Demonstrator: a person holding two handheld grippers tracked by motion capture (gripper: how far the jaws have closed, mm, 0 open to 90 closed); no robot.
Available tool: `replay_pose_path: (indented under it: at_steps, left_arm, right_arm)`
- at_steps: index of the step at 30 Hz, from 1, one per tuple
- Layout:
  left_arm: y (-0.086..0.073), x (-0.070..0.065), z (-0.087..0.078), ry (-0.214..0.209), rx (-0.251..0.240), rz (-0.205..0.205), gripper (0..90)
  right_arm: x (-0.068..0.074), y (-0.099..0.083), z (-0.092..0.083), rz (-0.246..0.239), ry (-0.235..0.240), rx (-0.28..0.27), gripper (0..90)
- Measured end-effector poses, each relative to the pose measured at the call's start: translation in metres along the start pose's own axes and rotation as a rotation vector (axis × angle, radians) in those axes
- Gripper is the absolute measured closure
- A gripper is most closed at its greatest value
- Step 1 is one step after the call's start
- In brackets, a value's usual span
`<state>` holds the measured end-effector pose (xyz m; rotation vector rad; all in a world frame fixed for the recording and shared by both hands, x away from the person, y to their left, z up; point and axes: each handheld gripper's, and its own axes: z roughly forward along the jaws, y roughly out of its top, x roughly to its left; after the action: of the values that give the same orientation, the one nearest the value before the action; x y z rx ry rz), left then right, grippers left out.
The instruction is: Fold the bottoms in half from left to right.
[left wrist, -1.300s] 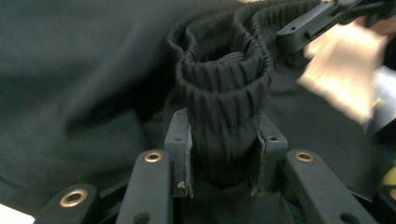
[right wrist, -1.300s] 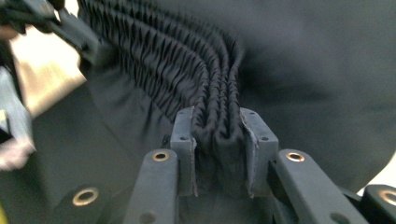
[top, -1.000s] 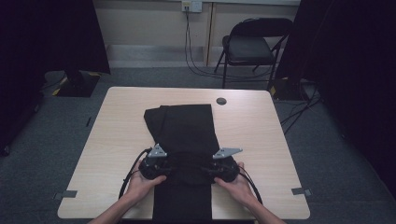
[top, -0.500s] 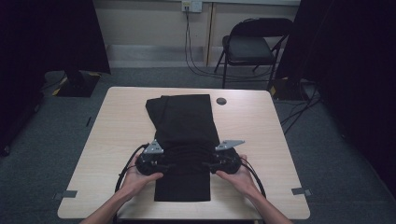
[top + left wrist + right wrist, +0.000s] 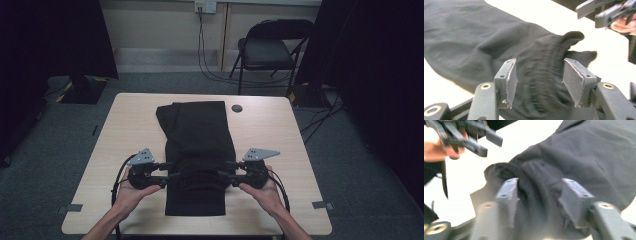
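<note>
The black pants (image 5: 197,150) lie folded in the middle of the counter (image 5: 125,130), and their near end has been brought farther in. Both jaws have just moved and now stand spread, pinching nothing. The left hand-held gripper (image 5: 165,179) and right hand-held gripper (image 5: 226,176) point inward over the waistband, level. The fold looks done.

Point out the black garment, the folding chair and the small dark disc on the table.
Black garment (image 5: 197,130): high view, flat upper part of the cloth.
Folding chair (image 5: 265,51): high view, middle of the seat.
Small dark disc (image 5: 236,108): high view, its top face.
</note>
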<state>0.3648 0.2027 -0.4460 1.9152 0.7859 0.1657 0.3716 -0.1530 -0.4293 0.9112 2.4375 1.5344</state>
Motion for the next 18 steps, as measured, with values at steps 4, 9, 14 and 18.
replay_pose_path:
  at_steps: [4,9,14,18]
  left_arm:
    - [-0.006,0.007,0.006,0.042,0.048,-0.033,47.8]
    - [-0.011,0.008,0.016,0.062,0.122,-0.024,43.4]
    - [-0.011,0.003,0.023,0.073,0.144,0.010,41.4]
    - [-0.011,0.000,0.030,0.072,0.161,0.045,41.0]
  right_arm:
    - [-0.008,0.006,0.032,0.003,-0.059,0.046,61.8]
    - [0.003,-0.010,0.059,-0.029,-0.019,0.166,63.4]
    - [0.030,-0.036,0.065,-0.131,0.004,0.249,62.1]
    - [0.036,-0.042,0.063,-0.150,0.027,0.247,62.1]
